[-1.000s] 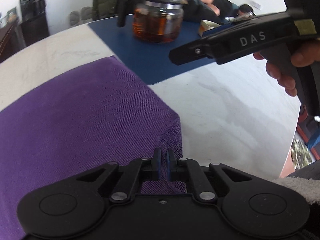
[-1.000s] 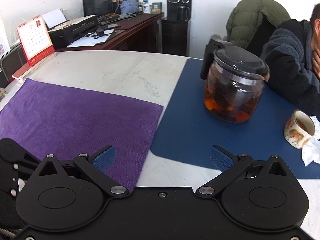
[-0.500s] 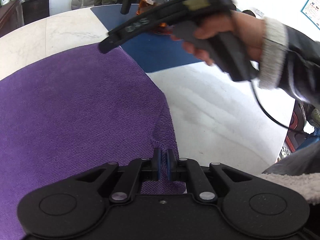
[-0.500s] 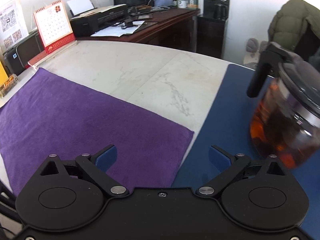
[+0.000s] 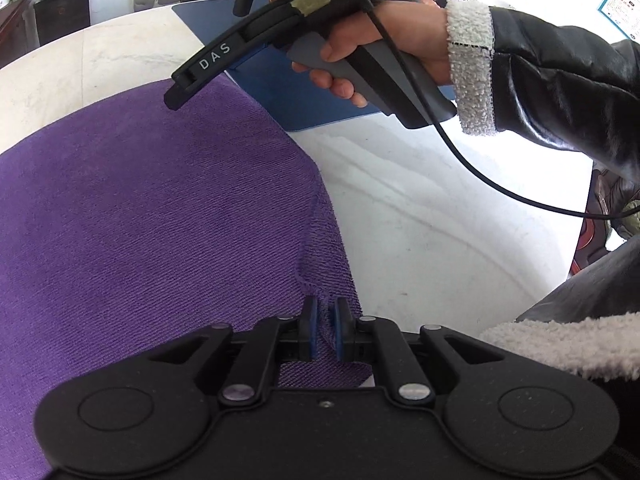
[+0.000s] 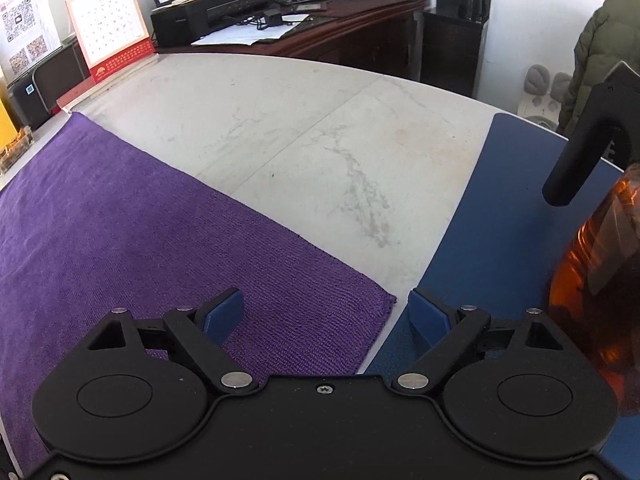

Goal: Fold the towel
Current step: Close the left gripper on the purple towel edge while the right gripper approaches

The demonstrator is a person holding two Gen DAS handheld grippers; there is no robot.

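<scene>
- Purple towel (image 5: 152, 216) spread flat on the pale marble table (image 5: 432, 216), its far right corner (image 6: 390, 300) just beside the edge of the blue mat (image 6: 496, 232).
- Left gripper (image 5: 323, 334) clamped narrow on a pinch of the towel's near right edge, blue pads (image 5: 311, 332) pressing the fabric from both sides; small pucker and crease in the cloth just ahead of the pads.
- Right gripper (image 6: 324, 314) spread wide above the towel's far right corner, holding nothing; left pad (image 6: 222, 316) over the purple cloth, right pad (image 6: 428, 316) over the blue mat, corner tip between the two.
- Seen from the left wrist view: right gripper's black body marked "DAS" (image 5: 216, 56) slanting down over the towel's far edge, held by a hand (image 5: 372, 44) in a dark sleeve with a fleecy cuff (image 5: 472, 68); black cable (image 5: 472, 160) hanging from the handle, across the table to the right of the towel.
- Glass pot of amber liquid (image 6: 600, 280) with a black handle (image 6: 580, 148) standing on the blue mat, right of the towel.
- Desk calendar (image 6: 108, 24) and printer (image 6: 212, 8) beyond the towel's far left side, well apart from it.
</scene>
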